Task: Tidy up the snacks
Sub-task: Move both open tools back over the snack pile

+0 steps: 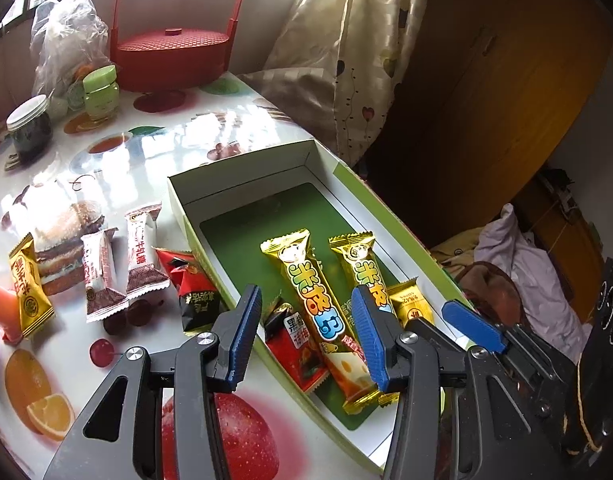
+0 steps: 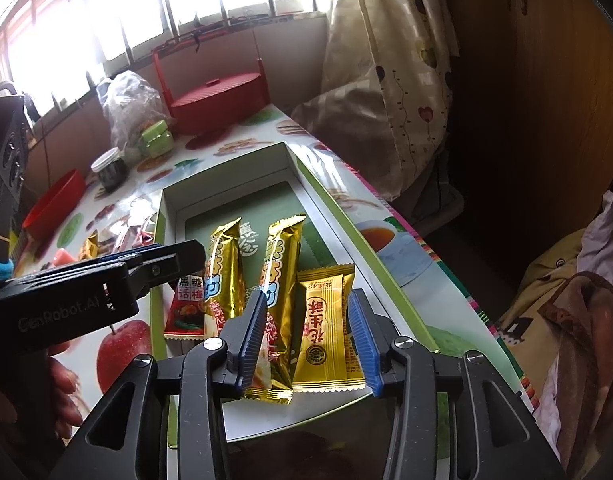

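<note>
- Left gripper [image 1: 306, 328] hovers over the near end of the box [image 1: 178, 200], jaws part-way apart with nothing pressed between the blue pads.
- Between its fingers lie a long gold bar [image 1: 310, 296] and, just to its left, a red plum-candy packet [image 1: 294, 344]; neither touches the pads in its own view.
- Just past its right finger lies a second long gold bar [image 1: 356, 264], partly hidden behind that finger.
- Right gripper [image 2: 306, 332] hangs beside the left one over the same end of the box, jaws likewise half spread and gripping nothing.
- Between its fingers lies a flat gold peanut-candy packet [image 2: 326, 336] on the box floor; the second long gold bar [image 2: 280, 264] runs just inside its left finger.
- Whether that finger touches the bar cannot be told.
- Left of the left gripper, outside the box on the fruit-print table [image 1: 86, 360], wait loose snacks: a red-and-black packet [image 1: 190, 284] nearest the box wall, then two white-and-brown packets [image 1: 140, 252], then a gold packet [image 1: 28, 284] furthest out.
- Farther ahead of both grippers stand a red lidded basket [image 1: 172, 56], a green-lidded jar [image 1: 100, 92], a dark jar with a white lid [image 1: 28, 128] and a clear plastic bag [image 1: 64, 36].
- Right of the grippers, beyond the table edge, hangs a heart-print curtain [image 1: 358, 60].
</note>
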`<state>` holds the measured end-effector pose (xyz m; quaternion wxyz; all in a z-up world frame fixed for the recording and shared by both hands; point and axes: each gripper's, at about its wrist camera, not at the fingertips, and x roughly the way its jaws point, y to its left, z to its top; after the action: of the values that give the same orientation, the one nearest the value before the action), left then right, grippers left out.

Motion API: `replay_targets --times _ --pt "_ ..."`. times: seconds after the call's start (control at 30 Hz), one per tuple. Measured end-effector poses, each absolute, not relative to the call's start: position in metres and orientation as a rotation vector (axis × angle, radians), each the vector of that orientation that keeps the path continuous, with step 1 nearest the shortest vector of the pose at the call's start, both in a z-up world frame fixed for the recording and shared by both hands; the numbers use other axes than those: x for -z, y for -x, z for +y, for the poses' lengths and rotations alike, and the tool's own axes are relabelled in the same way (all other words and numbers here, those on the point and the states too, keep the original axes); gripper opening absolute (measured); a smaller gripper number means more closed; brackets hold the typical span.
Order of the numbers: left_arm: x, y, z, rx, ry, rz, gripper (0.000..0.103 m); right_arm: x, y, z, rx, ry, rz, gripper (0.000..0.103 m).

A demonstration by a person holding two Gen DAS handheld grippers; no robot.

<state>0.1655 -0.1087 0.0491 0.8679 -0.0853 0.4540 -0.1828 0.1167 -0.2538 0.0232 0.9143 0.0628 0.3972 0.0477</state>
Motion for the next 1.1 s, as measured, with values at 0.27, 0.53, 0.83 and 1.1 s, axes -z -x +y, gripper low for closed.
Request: replay_targets --times 0.27,0.53,0.83,1.1 --pt "-0.055 -0.156 -0.104 0.365 0.147 0.929 0.056 -0.028 -0.115 -0.252 -0.075 -0.123 0.804 0.050" --pt "-0.062 -0.145 -0.087 0.328 0.127 0.896 0.056 -0.038 -0.113 -0.240 -0.094 -0.117 0.774 0.052" --pt "-0.062 -0.138 -0.066 0.298 0.135 0.886 0.056 -0.043 -0.113 -0.221 -0.124 -0.095 0.762 0.052" --pt "-0.064 -0.130 -0.037 0.252 0.150 0.855 0.056 -0.047 -0.117 -0.204 -0.155 -0.079 0.752 0.052"
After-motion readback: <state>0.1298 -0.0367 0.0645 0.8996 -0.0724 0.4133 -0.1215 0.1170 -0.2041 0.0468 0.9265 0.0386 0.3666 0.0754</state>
